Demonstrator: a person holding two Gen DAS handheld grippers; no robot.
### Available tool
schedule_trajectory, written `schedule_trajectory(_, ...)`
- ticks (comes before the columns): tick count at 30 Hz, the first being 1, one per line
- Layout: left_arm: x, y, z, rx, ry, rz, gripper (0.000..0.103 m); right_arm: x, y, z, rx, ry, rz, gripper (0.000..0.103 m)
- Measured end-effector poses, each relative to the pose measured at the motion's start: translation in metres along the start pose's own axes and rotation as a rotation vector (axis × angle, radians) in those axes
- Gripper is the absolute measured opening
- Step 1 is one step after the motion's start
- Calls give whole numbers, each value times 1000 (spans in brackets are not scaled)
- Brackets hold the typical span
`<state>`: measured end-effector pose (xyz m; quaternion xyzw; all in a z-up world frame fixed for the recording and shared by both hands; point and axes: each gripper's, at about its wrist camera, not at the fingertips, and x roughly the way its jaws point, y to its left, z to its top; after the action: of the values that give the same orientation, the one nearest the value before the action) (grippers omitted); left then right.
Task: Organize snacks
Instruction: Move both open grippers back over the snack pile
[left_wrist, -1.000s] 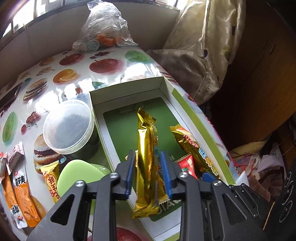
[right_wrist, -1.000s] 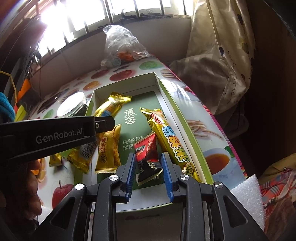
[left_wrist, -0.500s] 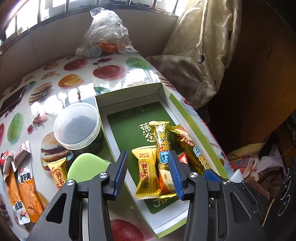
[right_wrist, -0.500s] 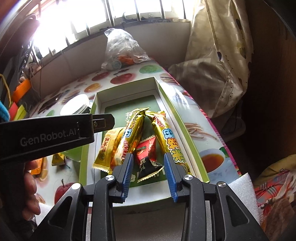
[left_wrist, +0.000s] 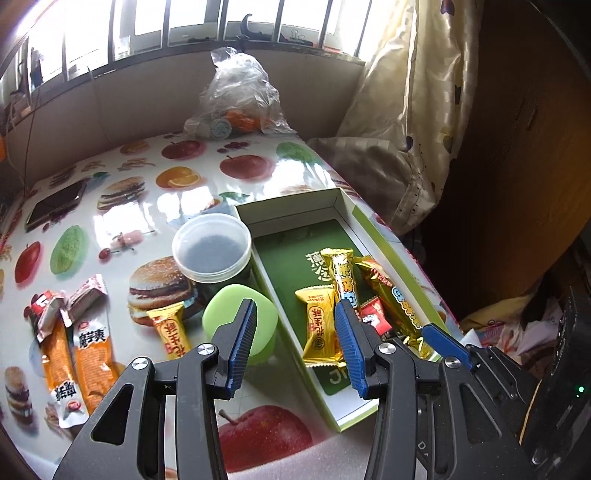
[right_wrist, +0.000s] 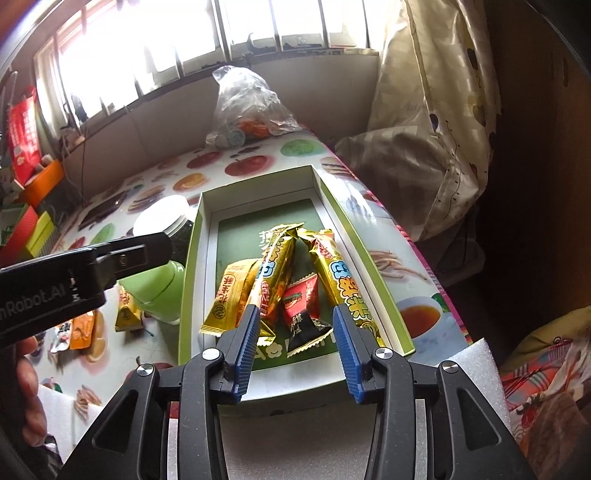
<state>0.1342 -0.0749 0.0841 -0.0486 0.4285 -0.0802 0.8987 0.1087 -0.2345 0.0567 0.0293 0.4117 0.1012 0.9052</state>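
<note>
Where foil crinkles, glossy gold wrappers.

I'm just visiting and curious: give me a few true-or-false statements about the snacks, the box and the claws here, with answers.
1. The green box holds several wrapped snacks. True.
2. The left claw grips a gold bar. False: nothing is between its pads.
3. Orange packets lie on the table outside the box. True.
4. The round tub sits inside the box. False: it stands beside it.
5. The red-and-black snack is clamped by the right claw. False: the jaws are opening, clear of it.
</note>
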Motion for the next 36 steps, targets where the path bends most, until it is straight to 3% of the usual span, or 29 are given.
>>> schedule_trajectory(10,-31,13,-12,-10,-57,12,46,-20,12,1,9,-59,38,41)
schedule_trajectory(20,-55,40,-26,-18,-108,87,46,-31,41,1,-3,-106,100,41)
schedule_trajectory(36,-71,124,-59,-160,-94,173,46,-26,99,-2,-109,-105,186,42)
